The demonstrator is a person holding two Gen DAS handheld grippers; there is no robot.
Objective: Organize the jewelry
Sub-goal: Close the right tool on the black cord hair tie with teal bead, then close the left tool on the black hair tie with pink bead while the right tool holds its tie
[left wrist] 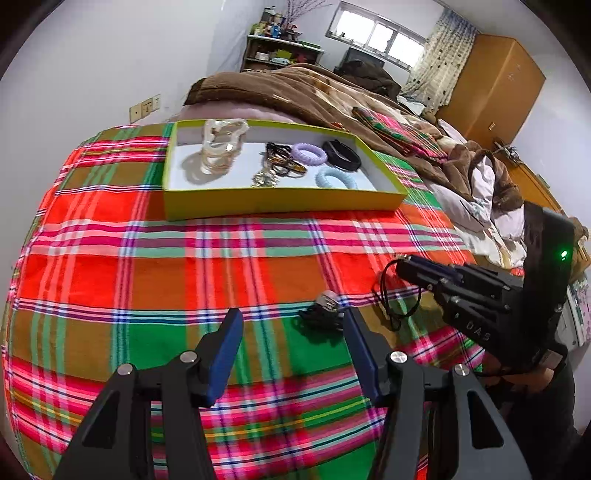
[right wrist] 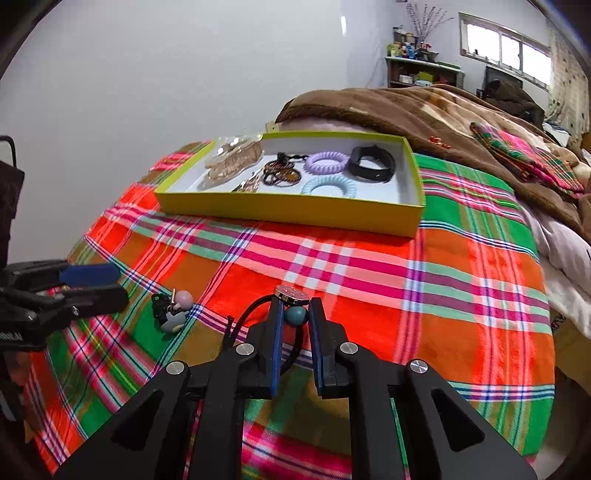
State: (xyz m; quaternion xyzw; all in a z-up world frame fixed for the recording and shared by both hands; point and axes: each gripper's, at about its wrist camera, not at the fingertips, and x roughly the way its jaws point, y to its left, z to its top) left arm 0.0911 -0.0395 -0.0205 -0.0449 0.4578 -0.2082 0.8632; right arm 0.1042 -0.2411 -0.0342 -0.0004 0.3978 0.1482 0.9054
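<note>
White walls, bright window point(left wrist: 376, 33), wooden wardrobe point(left wrist: 495, 88) – cluttered shelf point(left wrist: 280, 51) beyond the bed point(left wrist: 295, 92)

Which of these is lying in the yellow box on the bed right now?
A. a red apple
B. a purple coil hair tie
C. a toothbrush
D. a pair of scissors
B: the purple coil hair tie lies in the yellow box, beside a blue coil hair tie and a black band; no scissors, apple or toothbrush show there.

- I see the box point(right wrist: 280, 212) on the bedspread point(right wrist: 369, 266), blanket point(right wrist: 406, 107) behind it.
- Bracelets point(right wrist: 232, 162) lie left inside; wristband point(right wrist: 371, 164) right.
- Keychain point(right wrist: 171, 310) sits before the box, left.
</note>
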